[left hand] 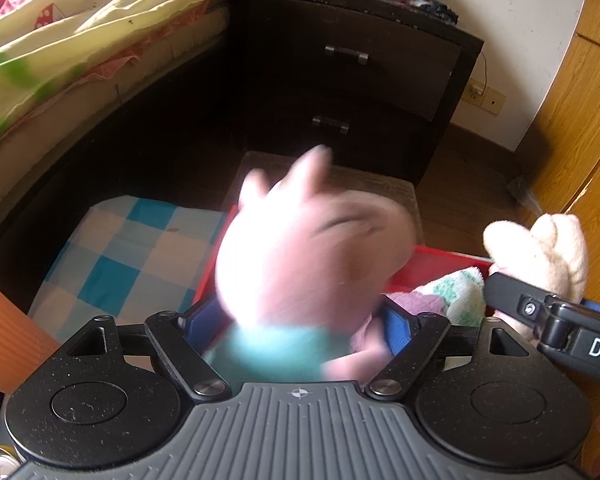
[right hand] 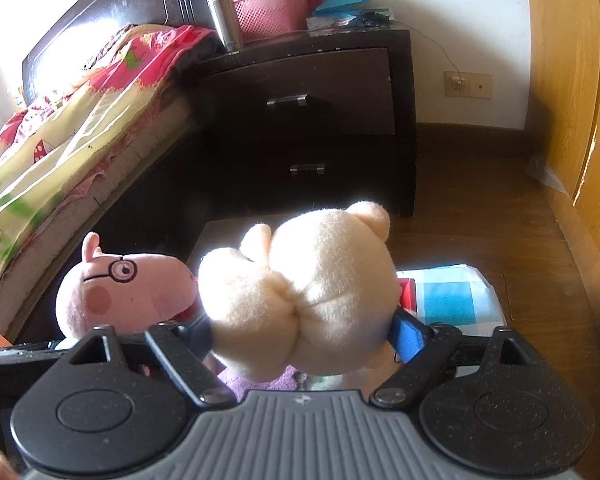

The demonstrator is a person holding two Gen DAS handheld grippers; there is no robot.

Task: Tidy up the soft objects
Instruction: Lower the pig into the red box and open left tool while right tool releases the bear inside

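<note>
Two plush toys sit side by side over the red bin (left hand: 440, 258), one in each tool. The left tool (left hand: 296, 320) stands wide around the blurred pink pig (left hand: 304, 256), its blue pads flanking the teal body; whether they press I cannot tell. The right tool (right hand: 304, 332) stands wide around the cream plush (right hand: 300, 288), just right of the pig. Both toys stand upright, the bin directly below them, so the drop looks straight down.
</note>
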